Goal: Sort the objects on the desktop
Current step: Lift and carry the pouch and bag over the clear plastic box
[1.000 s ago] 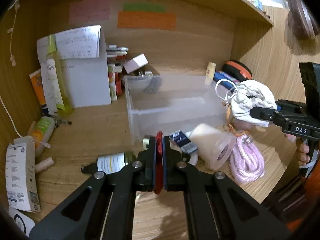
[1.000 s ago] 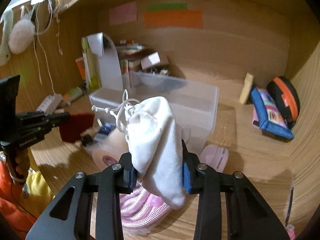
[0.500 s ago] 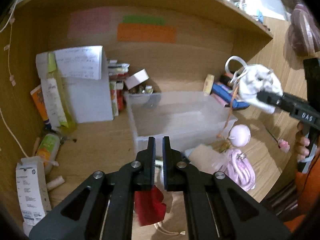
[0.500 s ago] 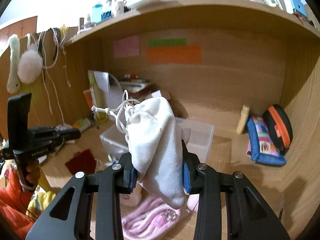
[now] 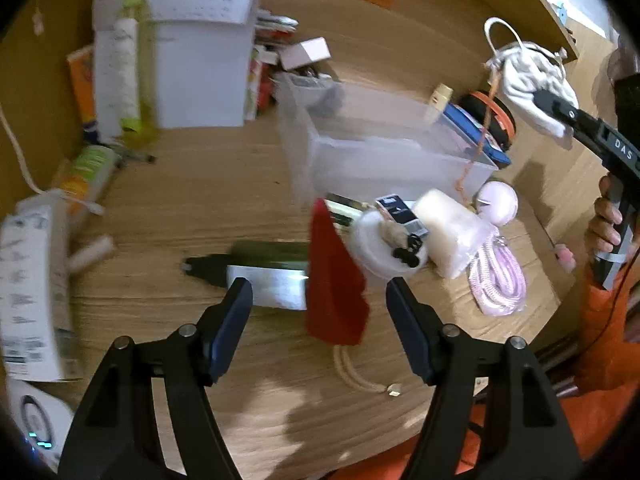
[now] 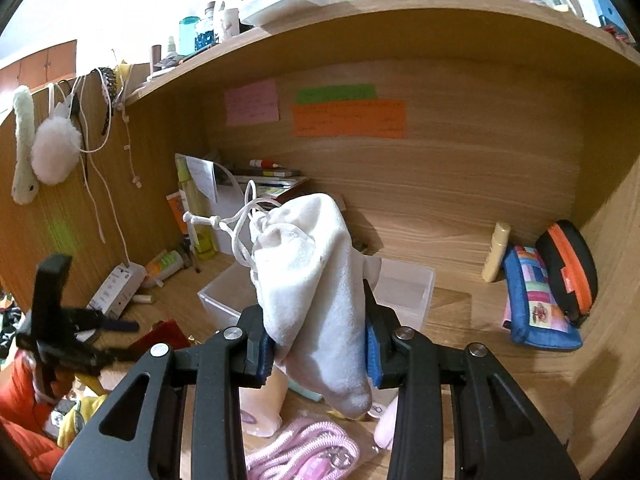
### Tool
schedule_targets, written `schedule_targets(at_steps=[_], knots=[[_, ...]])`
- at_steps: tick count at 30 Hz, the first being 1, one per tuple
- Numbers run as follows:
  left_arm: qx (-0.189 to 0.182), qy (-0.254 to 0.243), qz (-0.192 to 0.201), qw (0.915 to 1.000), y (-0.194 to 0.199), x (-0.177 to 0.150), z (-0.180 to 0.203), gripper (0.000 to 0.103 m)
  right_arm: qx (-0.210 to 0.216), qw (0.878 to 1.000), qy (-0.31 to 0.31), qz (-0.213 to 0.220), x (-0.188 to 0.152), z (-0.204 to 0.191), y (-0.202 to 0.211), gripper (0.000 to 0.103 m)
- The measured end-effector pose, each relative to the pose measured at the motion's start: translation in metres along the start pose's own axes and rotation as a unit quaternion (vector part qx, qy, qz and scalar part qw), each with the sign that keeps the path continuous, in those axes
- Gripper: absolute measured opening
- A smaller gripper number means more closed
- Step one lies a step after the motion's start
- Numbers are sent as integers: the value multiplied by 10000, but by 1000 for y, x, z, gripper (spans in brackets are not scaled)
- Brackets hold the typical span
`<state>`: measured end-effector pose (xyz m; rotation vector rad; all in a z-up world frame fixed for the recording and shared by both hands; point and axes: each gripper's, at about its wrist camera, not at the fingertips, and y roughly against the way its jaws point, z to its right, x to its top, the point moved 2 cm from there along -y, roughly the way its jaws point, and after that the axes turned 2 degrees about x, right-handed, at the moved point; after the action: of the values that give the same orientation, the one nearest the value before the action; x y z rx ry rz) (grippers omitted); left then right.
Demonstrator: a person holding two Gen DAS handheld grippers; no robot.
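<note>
My left gripper (image 5: pixel 320 316) is open with its jaws wide apart above the desk. A red pouch (image 5: pixel 334 280) is in the air between and just beyond the fingers, blurred, with a tan cord below it; nothing grips it. My right gripper (image 6: pixel 320 348) is shut on a white drawstring bag (image 6: pixel 312 280) and holds it high above the clear plastic bin (image 6: pixel 404 288). The bag also shows in the left wrist view (image 5: pixel 532 76), up at the right. The clear bin (image 5: pixel 380 148) stands open at mid-desk.
A dark bottle (image 5: pixel 256 268), white jar (image 5: pixel 376 248), plastic-wrapped roll (image 5: pixel 452 232), pink cord (image 5: pixel 500 280) and pink ball (image 5: pixel 498 202) lie in front of the bin. Papers and boxes (image 5: pixel 188 48) stand back left. Blue and black-orange cases (image 6: pixel 540 300) lie right.
My left gripper has opened and let go of the red pouch, which now drops toward the desk. My right gripper has lifted the white bag higher.
</note>
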<state>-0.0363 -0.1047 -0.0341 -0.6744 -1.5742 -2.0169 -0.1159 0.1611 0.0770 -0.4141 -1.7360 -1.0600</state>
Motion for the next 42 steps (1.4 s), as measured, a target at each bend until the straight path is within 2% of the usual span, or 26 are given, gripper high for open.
schedule_targets(at_steps=[1, 2, 3, 6, 11, 17, 23, 28, 37, 42], knots=[[23, -43, 24, 10000, -3, -1, 4, 49, 5, 10000, -12, -13, 1, 0, -2, 32], [59, -98, -21, 9999, -8, 0, 8, 29, -5, 10000, -13, -30, 2, 0, -4, 32], [-3, -92, -68, 9999, -13, 1, 11, 14, -18, 10000, -19, -33, 4, 0, -5, 32], [-94, -123, 30, 9999, -10, 5, 16, 4, -3, 10000, -43, 16, 14, 2, -5, 32], [-10, -345, 359, 9988, 5, 15, 27, 3, -123, 9995, 163, 252, 33, -2, 2, 32], [-136, -313, 687, 9971, 23, 42, 28, 3, -129, 9987, 282, 399, 49, -9, 2, 32], [-197, -395, 1079, 9932, 37, 77, 33, 3, -63, 9994, 178, 275, 45, -1, -14, 32], [-210, -438, 1256, 9909, 31, 107, 33, 3, -32, 9999, -123, 26, 34, 18, -41, 32], [-163, -455, 1110, 9926, -14, 147, 40, 3, 51, 9965, -359, -746, 4, 46, -100, 32], [-144, -422, 791, 9959, -53, 159, 40, 3, 235, 9936, -310, -1058, -13, 47, -120, 32]])
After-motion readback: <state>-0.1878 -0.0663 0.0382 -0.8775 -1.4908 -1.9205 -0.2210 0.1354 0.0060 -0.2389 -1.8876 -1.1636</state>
